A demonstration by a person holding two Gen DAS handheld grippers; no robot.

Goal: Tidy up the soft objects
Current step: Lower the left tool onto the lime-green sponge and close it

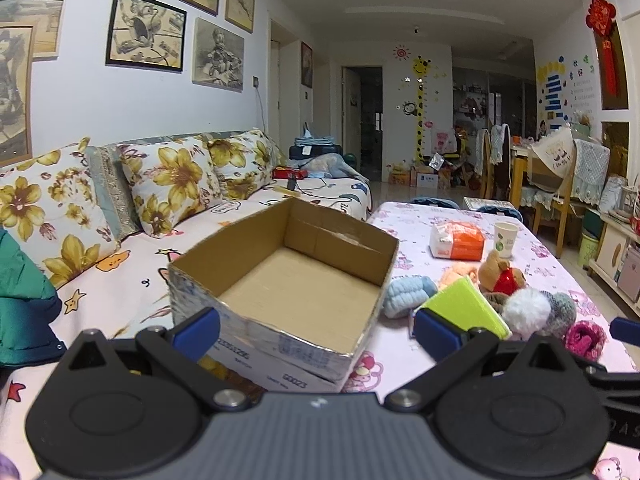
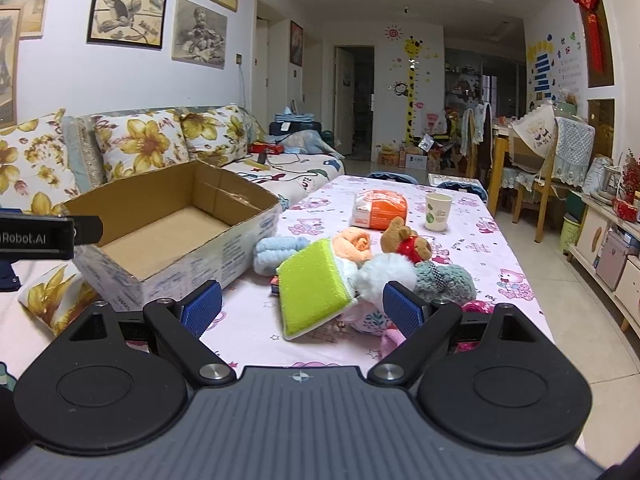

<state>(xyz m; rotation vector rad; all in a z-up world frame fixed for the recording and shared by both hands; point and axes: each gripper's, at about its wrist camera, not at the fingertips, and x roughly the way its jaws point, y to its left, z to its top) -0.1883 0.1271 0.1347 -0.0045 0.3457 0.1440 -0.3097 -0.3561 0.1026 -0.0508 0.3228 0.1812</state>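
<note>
One cardboard box (image 2: 176,232) sits left of centre, and one paper cup (image 2: 437,212) stands at upper right of the table. One orange-and-white packet (image 2: 378,209) lies beside the cup. The soft pile at centre holds one green sponge (image 2: 314,292), one bear toy (image 2: 406,240), one light-blue plush (image 2: 276,252) — plus two fluffy balls, white (image 2: 384,276) and grey (image 2: 448,280).

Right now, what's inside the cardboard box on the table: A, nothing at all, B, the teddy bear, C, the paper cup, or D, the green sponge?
A: the cardboard box shows only its bare brown floor, while the green sponge, paper cup and teddy bear all sit outside it on the tablecloth.
</note>
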